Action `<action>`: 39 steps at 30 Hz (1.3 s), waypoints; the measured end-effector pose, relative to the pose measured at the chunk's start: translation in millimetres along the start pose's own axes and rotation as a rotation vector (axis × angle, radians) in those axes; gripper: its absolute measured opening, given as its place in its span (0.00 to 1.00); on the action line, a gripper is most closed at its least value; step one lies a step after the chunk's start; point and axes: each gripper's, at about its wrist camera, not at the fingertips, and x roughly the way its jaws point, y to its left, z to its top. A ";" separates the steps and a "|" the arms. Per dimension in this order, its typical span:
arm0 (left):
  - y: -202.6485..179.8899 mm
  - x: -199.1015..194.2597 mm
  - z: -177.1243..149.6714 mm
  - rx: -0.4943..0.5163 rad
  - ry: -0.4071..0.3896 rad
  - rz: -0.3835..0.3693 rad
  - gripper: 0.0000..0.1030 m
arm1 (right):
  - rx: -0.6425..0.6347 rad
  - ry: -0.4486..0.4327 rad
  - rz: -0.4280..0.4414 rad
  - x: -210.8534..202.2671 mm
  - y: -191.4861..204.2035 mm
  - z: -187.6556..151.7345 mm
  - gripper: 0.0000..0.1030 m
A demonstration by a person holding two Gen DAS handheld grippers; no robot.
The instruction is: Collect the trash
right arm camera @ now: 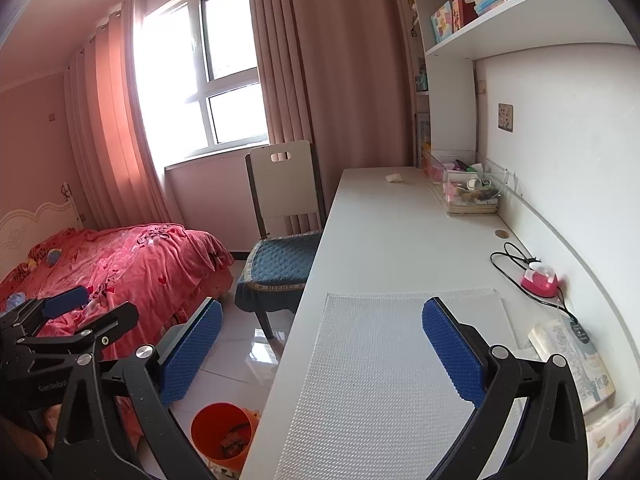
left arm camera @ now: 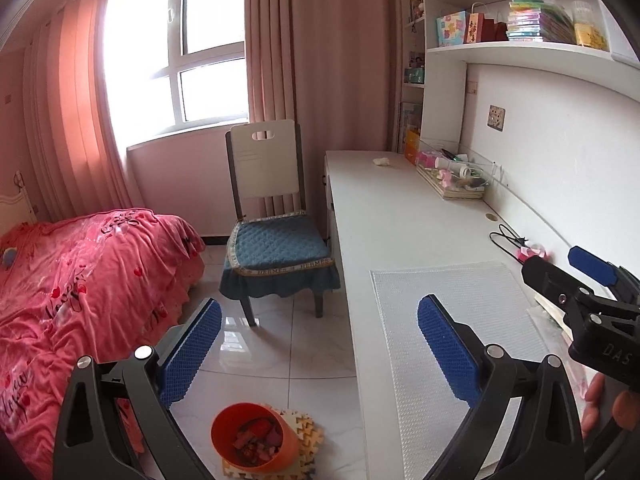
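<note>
A crumpled white paper wad (left arm camera: 382, 161) (right arm camera: 394, 177) lies at the far end of the white desk (left arm camera: 400, 220) (right arm camera: 392, 240), near the curtain. On the floor beside the desk stands an orange bin (left arm camera: 252, 436) (right arm camera: 222, 432) with reddish scraps inside. My left gripper (left arm camera: 320, 352) hangs open over the floor and the desk's edge, above the bin, holding nothing. My right gripper (right arm camera: 322, 350) is open over the near desk edge and the textured mat, also empty. Each gripper shows in the other's view: the right (left arm camera: 560, 268), the left (right arm camera: 96, 306).
A blue-cushioned chair (left arm camera: 272, 240) stands at the desk's left side. A pink-covered bed (left arm camera: 80, 288) fills the left. On the desk are a textured mat (right arm camera: 380, 360), a clear organizer (right arm camera: 464, 184), a pink gadget with black cable (right arm camera: 538, 280) and a book (right arm camera: 576, 356). Foam puzzle tiles (left arm camera: 308, 428) lie under the bin.
</note>
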 end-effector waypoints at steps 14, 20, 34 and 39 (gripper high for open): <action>5.5 8.3 2.9 -0.011 0.016 -0.014 0.94 | -0.001 0.035 0.014 12.7 4.6 -2.4 0.95; 3.9 10.8 3.5 -0.011 0.020 -0.020 0.94 | 0.001 0.043 0.017 19.2 3.3 -4.9 0.95; 3.2 16.5 2.7 0.001 0.033 -0.029 0.94 | 0.013 0.052 0.015 23.2 5.4 -9.7 0.95; 2.4 17.2 2.5 0.005 0.035 -0.032 0.94 | 0.014 0.057 0.016 23.5 6.3 -10.1 0.95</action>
